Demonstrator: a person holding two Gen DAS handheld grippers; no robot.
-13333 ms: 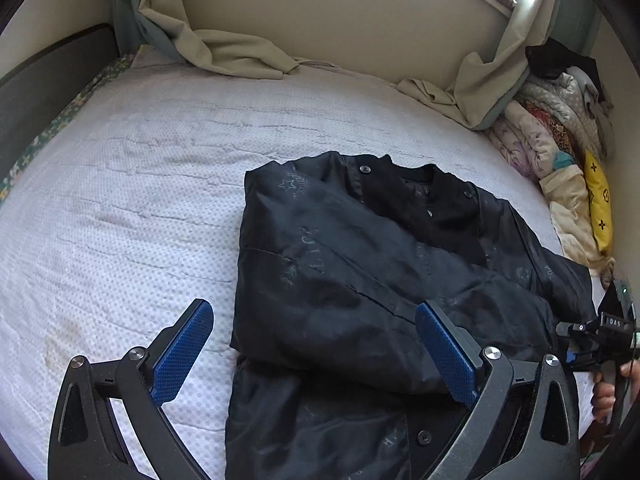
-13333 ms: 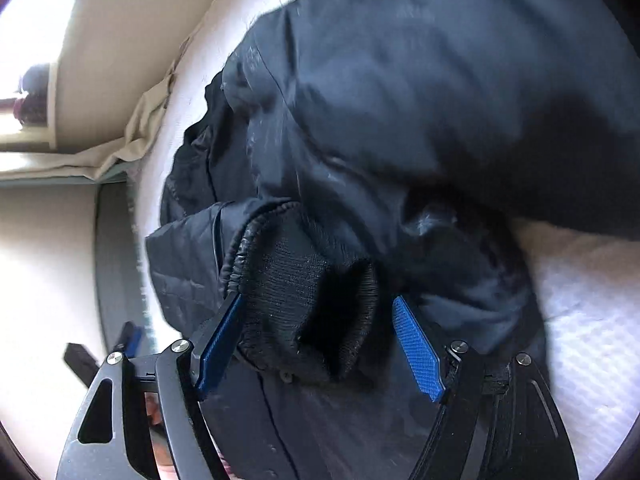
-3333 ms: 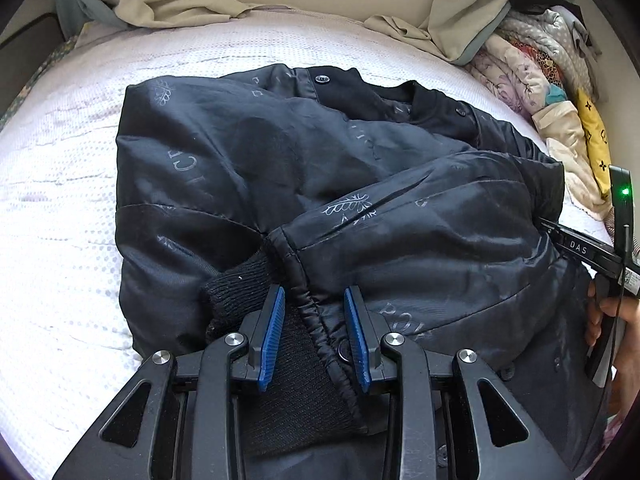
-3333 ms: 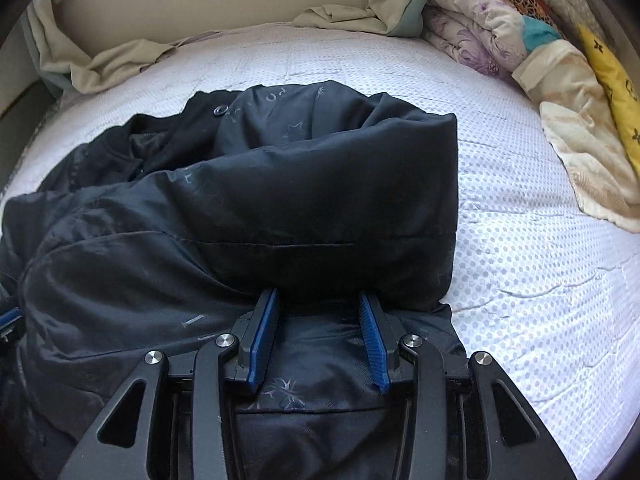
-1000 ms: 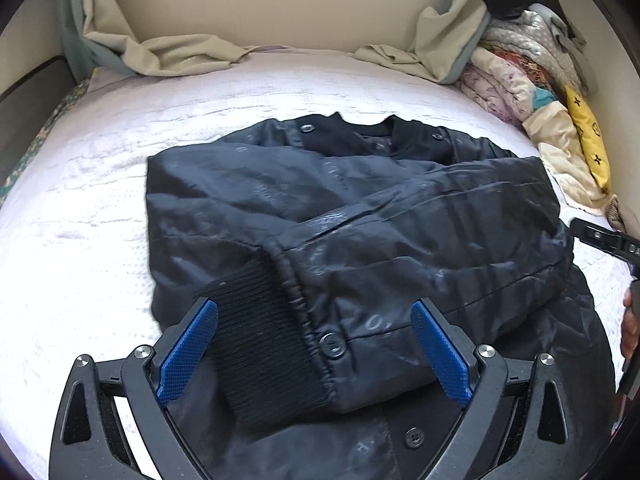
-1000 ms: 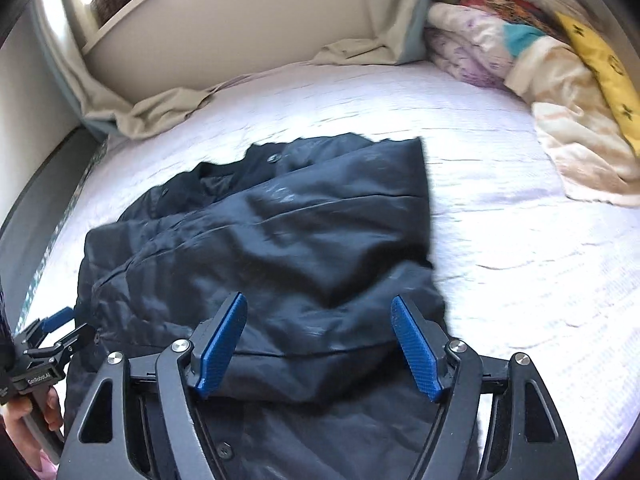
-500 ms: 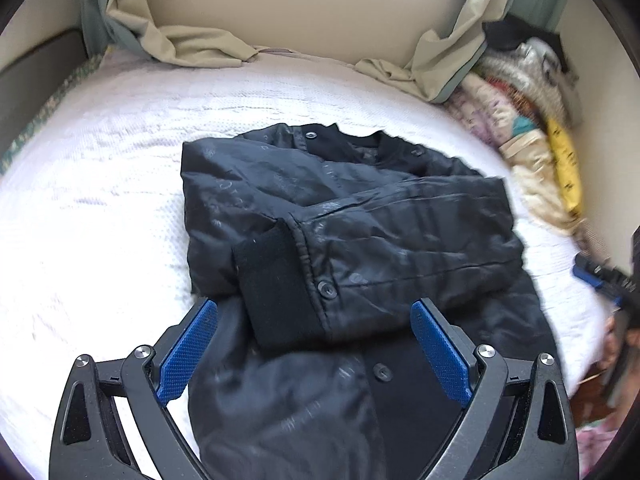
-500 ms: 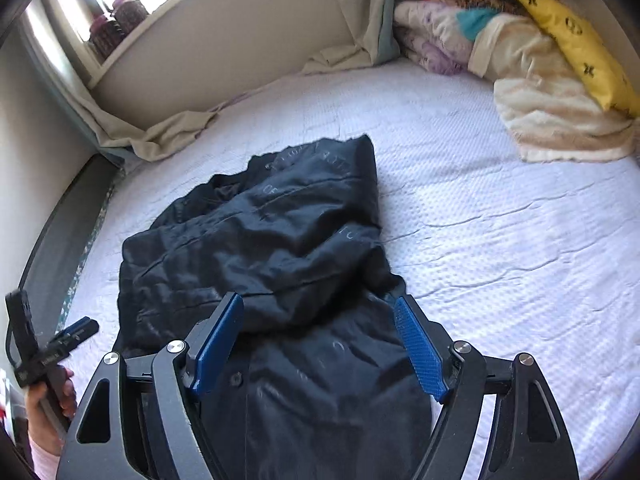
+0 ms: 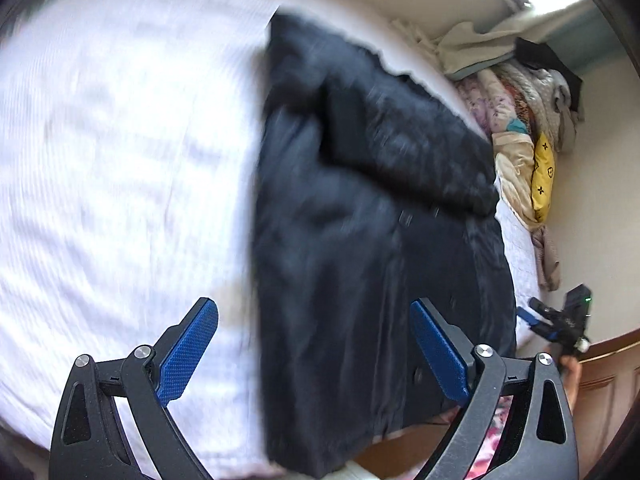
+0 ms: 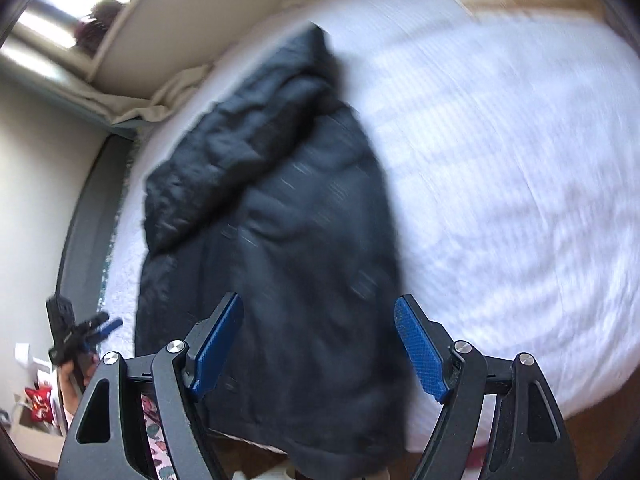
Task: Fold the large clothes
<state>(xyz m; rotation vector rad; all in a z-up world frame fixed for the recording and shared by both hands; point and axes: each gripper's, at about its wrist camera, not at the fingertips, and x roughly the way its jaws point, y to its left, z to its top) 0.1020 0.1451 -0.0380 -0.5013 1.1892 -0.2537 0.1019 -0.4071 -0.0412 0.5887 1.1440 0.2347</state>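
Note:
A black jacket [image 9: 360, 216] lies on the white bed [image 9: 120, 160], its sleeves folded across the chest and its hem hanging over the near edge. It also shows in the right wrist view [image 10: 280, 248]. My left gripper [image 9: 314, 344] is open and empty, raised over the jacket's lower left part. My right gripper [image 10: 320, 344] is open and empty, raised over the jacket's lower right part. Each gripper shows small in the other's view, the right [image 9: 560, 320] and the left [image 10: 76, 336]. Both views are blurred.
A pile of folded bedding and a yellow cushion [image 9: 542, 176] lies at the bed's far right. Beige curtain cloth [image 10: 160, 100] drapes along the wall behind the bed. A dark bed frame [image 10: 88, 216] runs along the left side. Wooden floor shows below the bed edge.
Both grippers have pulled back toward the foot of the bed and swung outward. The jacket's hem now shows hanging over the edge. Both stay open and empty.

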